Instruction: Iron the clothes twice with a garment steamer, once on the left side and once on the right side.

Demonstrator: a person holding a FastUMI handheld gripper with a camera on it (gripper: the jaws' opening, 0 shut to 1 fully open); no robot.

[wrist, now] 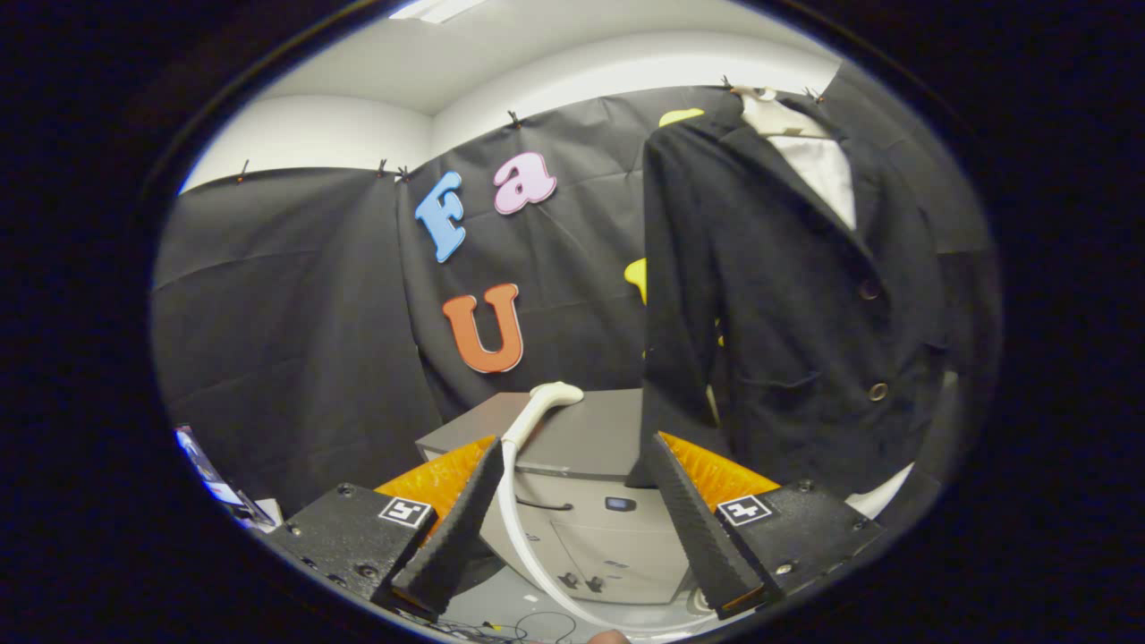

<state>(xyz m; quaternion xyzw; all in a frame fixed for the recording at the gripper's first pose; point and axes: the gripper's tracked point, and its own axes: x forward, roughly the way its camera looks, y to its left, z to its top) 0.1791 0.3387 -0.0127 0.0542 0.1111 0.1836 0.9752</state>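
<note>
The gripper is hovering with its jaws spread wide and gripping nothing; the two fingers are standing well apart. Just ahead, at about eleven o'clock from the gap, the steamer is lying on a grey cabinet, its pale head resting on the cabinet top. Its white hose is curving down from the head, running close beside the left finger and sweeping across the cabinet front toward the lower right; whether it is touching that finger cannot be told. Beyond the right finger, at about one o'clock, a dark jacket is hanging upright over a white shirt, its lower hem dropping just behind the right fingertip. Two buttons are showing on the jacket front. Cables are trailing on the floor at six o'clock, below the cabinet. Off at eight o'clock, past the left finger's mount, a screen is glowing beside some papers.
</note>
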